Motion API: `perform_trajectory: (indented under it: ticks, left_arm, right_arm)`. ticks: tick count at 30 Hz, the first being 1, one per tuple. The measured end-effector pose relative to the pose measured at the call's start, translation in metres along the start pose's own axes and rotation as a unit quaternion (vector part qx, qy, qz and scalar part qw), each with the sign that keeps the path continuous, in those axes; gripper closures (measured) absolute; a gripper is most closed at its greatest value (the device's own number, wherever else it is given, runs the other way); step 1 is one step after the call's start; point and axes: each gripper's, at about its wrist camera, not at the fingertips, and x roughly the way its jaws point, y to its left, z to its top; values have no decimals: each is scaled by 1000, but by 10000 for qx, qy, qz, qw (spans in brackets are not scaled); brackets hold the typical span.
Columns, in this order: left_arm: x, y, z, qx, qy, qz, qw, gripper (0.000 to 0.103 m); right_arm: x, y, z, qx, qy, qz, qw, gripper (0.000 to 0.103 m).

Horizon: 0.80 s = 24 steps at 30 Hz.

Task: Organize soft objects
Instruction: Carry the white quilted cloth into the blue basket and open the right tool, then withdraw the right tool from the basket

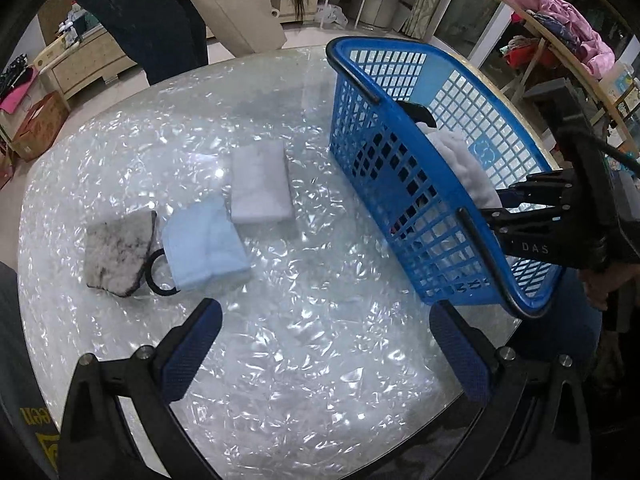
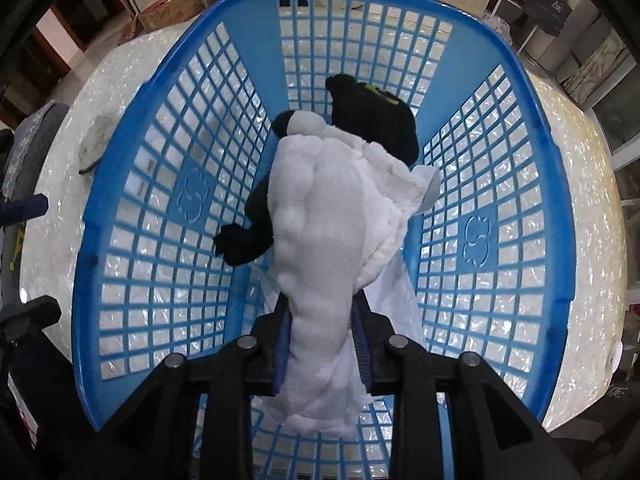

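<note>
Right gripper [image 2: 320, 344] jaws narrowly apart, clamped on white cloth [image 2: 320, 240]. Hanging lengthwise into blue basket [image 2: 560, 216]. Left gripper [image 1: 324, 344] jaws wide apart, empty.

2 wrist views look down (both show basket [image 1: 404, 184]).

Blue basket [image 2: 256, 32], white towel [image 2: 320, 216] (black sock [image 2: 376, 124] too).

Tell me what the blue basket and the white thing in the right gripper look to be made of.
Blue lattice basket: apparently moulded plastic, smooth and slightly glossy, with a uniform open grid and embossed logos. Fluffy white cloth: looks like soft plush or fleece fabric, with a matte, lumpy pile that droops between the right gripper's fingers.
</note>
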Motion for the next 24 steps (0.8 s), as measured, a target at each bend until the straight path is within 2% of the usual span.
perform_trajectory:
  ticks: [3, 5, 10, 14, 18, 24]
  left_arm:
    - [-2, 4, -5, -47, -4, 23, 10000, 0]
    - [-4, 7, -9, -61, 6, 103, 9999, 0]
    - [-21, 16, -19, -129, -116, 153, 9997, 0]
    - [-37, 24, -27, -151, -223, 262, 9993, 0]
    - [-49, 37, -38, -258, -272, 375, 9986, 0]
    - [-53, 67, -55, -478, -186, 573, 9970, 0]
  right_arm:
    - [-7, 7, -6, -64, -79, -119, 9999, 55]
    - [-13, 6, -9, -66, -155, -162, 9997, 33]
    - [-46, 19, -19, -158, -452, -393, 9981, 18]
    - [-78, 49, -22, -382, -808, -488, 9948, 8]
    - [-97, 89, -23, -746, -1068, -288, 9911, 8]
    - [-84, 128, -16, -1220, -1000, 146, 9874, 8]
